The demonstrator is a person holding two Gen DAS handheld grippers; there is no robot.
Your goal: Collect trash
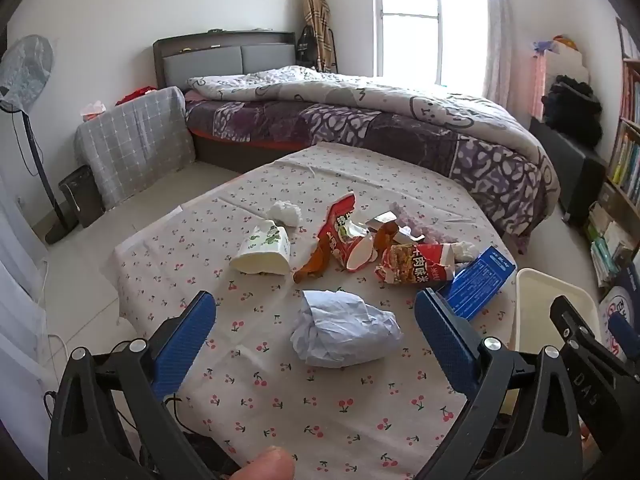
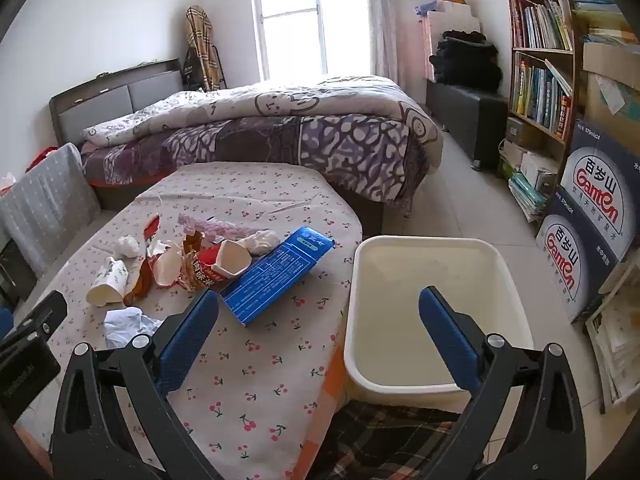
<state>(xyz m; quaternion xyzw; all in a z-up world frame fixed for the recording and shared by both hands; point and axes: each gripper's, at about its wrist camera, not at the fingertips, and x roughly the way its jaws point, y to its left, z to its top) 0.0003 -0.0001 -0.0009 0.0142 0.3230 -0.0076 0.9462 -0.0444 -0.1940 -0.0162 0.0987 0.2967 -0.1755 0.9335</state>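
Left gripper (image 1: 315, 322) low over the near part of the table (image 1: 256, 400), aimed forward and down at it. Jaws spread wide, nothing held; blue pads (image 1: 182, 344) at lower left and lower right of the left wrist view. Crumpled paper (image 1: 346, 332) lying between them on the cloth, touching neither pad. Thumb tip (image 1: 270, 465) at bottom centre.

Right gripper (image 2: 319, 334) off the table's right edge, pointing forward and down, straddling the table edge and the bin (image 2: 516, 312). Jaws wide apart, empty. Left pad (image 2: 186, 342) over the cloth, right pad over the bin's opening. Bin cream, just beside the table at centre right of the right wrist view; inside looks bare.

Trash clustered mid-table:
- paper cup (image 1: 262, 250) on its side, centre left of the left wrist view
- white wad (image 1: 285, 211) just beyond it
- torn red wrappers (image 1: 344, 236) at centre, one (image 1: 416, 266) further right
- blue box (image 2: 278, 274) flat near the table's right edge, centre of the right wrist view, closest item to the bin
- purple piece (image 2: 214, 226) and second white wad (image 2: 262, 240) behind the box

Part of left gripper body at far left edge of the right wrist view.

Bed (image 2: 260, 128) behind table, bookshelf (image 2: 540, 60) upper right.
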